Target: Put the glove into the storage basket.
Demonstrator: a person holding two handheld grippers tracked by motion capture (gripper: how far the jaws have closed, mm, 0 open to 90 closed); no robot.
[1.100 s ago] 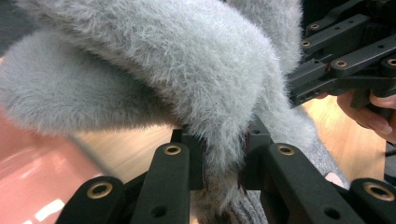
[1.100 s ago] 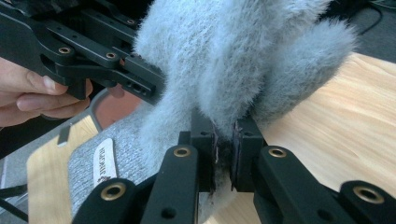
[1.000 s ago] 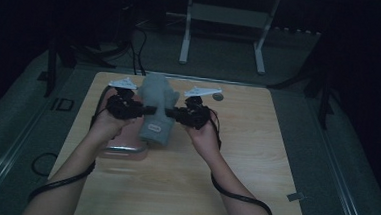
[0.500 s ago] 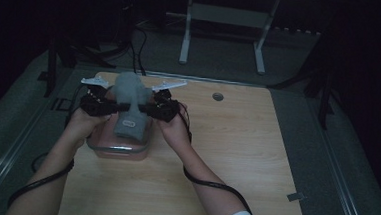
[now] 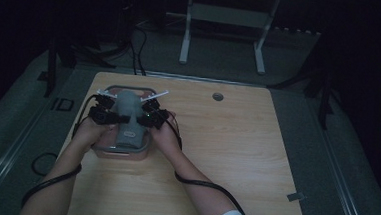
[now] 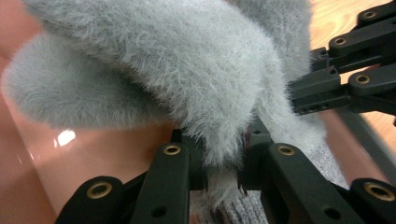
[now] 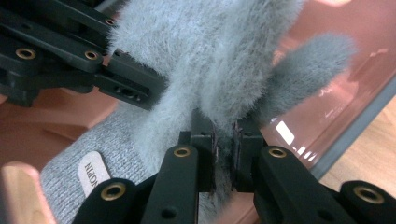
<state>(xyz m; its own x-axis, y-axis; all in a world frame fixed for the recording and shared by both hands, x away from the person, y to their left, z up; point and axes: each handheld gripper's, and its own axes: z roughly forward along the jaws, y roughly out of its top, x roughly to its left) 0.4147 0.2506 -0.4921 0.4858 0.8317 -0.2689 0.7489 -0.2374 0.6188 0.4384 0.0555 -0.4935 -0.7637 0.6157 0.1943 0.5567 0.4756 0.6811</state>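
Observation:
A grey fuzzy garment [image 5: 128,114] with a knitted part and a pale label [image 7: 95,175] lies in a pink see-through container [image 5: 125,153] at the table's left. My left gripper [image 5: 114,117] is shut on its fluffy edge [image 6: 177,70] from the left. From the right, my right gripper [image 5: 146,118] pinches the same fluff [image 7: 210,60]. In the left gripper view my left gripper [image 6: 224,158] has fur squeezed between its jaws, with my right gripper [image 6: 303,93] close at the upper right. In the right gripper view my right gripper [image 7: 223,140] grips fur, and my left gripper [image 7: 140,88] faces it.
The container's pink floor [image 6: 93,144] and its wall [image 7: 336,93] lie just under the jaws. The wooden table [image 5: 236,150] stretches right of the container, with a small round hole [image 5: 217,96] near its far edge. Cables trail from both grippers across the near table.
Both grippers carried the grey garment leftward from the table's middle to above the container, then lowered it in. They stay shut on it throughout.

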